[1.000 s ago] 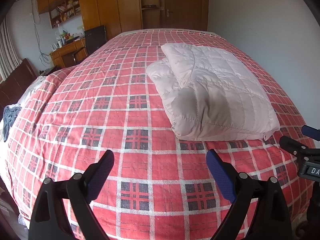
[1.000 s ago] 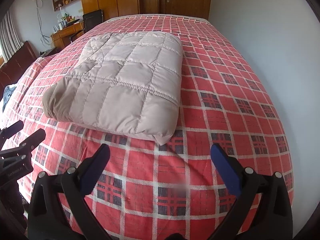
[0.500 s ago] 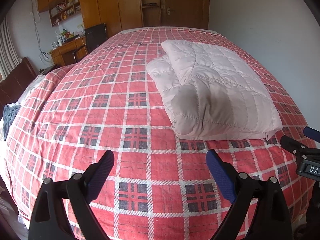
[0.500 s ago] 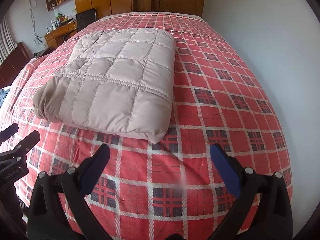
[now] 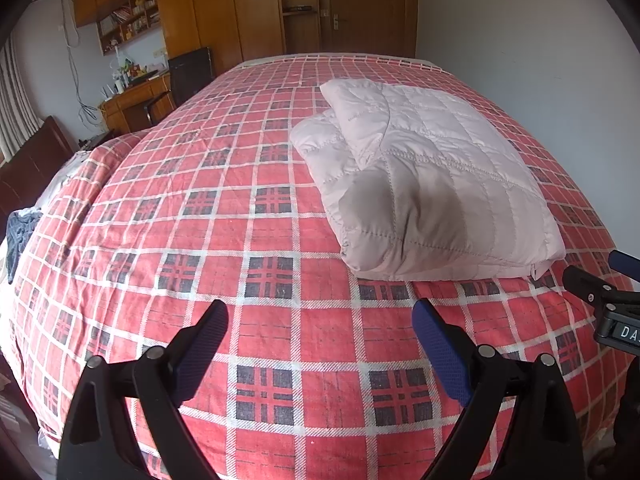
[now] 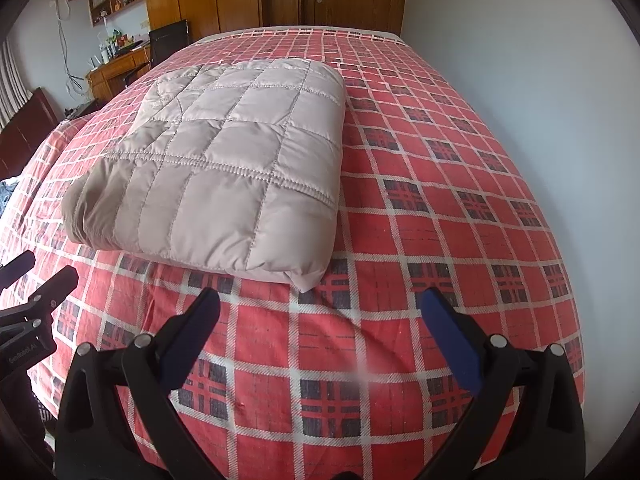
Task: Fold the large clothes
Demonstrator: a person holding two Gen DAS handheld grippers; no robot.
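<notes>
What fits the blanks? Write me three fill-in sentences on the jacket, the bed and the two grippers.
1. The folded jacket lies on a bedspread with a red ____ pattern.
2. The left gripper and the right gripper both have their jaws ____.
3. Neither gripper is ____ the jacket.

Missing words: checked; open; touching

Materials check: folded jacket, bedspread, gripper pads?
Folded jacket: likely a thin synthetic shell over padding; slight sheen, stitched square quilting, puffy panels.
Bedspread: looks like matte woven cotton; red plaid, visible weave, soft creases.
Pads on the left gripper and right gripper: blue textured rubber or foam, can't tell which, on black, probably plastic, arms.
</notes>
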